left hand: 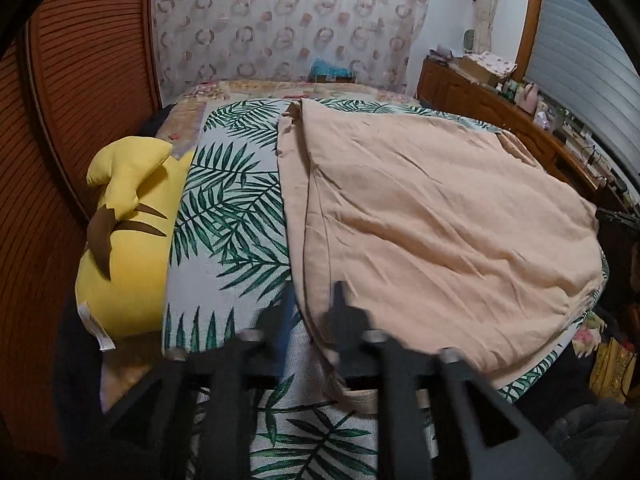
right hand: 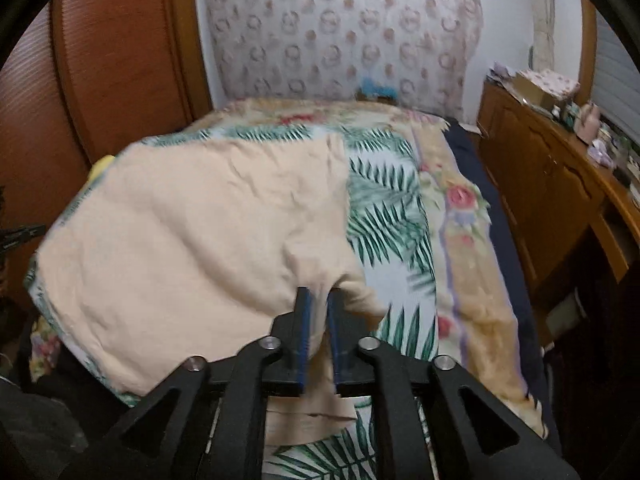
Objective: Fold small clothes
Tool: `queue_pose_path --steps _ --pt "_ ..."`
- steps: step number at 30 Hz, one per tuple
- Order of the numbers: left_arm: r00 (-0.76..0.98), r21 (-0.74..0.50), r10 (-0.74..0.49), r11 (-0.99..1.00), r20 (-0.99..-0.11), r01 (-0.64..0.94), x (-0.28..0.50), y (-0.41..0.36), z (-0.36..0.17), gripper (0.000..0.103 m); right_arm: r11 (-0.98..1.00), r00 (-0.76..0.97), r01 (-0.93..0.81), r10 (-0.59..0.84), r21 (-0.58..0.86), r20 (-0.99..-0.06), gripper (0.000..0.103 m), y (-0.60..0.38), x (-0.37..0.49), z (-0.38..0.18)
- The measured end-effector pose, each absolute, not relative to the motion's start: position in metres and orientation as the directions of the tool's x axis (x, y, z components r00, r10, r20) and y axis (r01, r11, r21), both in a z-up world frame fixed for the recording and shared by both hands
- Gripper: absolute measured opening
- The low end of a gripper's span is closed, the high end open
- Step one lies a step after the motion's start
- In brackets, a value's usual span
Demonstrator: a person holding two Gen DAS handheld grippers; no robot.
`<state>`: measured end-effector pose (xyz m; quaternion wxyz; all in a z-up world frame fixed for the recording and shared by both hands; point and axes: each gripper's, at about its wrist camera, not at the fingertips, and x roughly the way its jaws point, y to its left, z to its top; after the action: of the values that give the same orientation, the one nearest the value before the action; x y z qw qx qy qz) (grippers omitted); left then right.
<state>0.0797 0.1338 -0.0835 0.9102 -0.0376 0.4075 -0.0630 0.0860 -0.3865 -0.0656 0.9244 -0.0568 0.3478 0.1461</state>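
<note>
A peach garment (left hand: 420, 220) lies spread flat on the leaf-print bedspread (left hand: 232, 200). My left gripper (left hand: 314, 292) hovers over its near left corner; the jaws stand apart, one finger over the bedspread and the other over the cloth edge, with nothing pinched. In the right wrist view the same garment (right hand: 180, 240) bunches into a low ridge at its near right corner. That ridge runs up between the blue pads of my right gripper (right hand: 318, 292), which stand slightly apart. A hemmed band (right hand: 312, 416) of the garment lies under the gripper's body.
A yellow plush toy (left hand: 124, 240) rests along the bed's left side against a ribbed wooden panel (left hand: 80, 80). A wooden cabinet (right hand: 540, 184) cluttered with small items lines the right side. A floral blanket (right hand: 460, 220) borders the bedspread, and a patterned curtain (left hand: 280, 20) hangs behind.
</note>
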Motion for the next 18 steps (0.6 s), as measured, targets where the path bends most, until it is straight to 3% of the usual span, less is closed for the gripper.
queue_pose_path --steps 1,3,18 --pt "0.663 -0.128 -0.155 0.988 -0.733 0.090 0.079 0.133 -0.083 0.034 0.951 0.717 -0.310 0.234 0.000 -0.657 0.024 -0.386 0.088 -0.067" --pt "0.666 -0.130 -0.157 0.987 -0.729 0.091 0.079 0.132 -0.082 0.049 0.950 0.726 -0.314 0.242 0.003 -0.644 0.045 -0.382 0.089 -0.066" --pt "0.640 -0.115 -0.128 0.991 -0.758 0.062 0.082 0.122 -0.105 0.051 0.918 0.754 -0.396 0.313 -0.018 -0.578 0.061 -0.353 0.070 -0.074"
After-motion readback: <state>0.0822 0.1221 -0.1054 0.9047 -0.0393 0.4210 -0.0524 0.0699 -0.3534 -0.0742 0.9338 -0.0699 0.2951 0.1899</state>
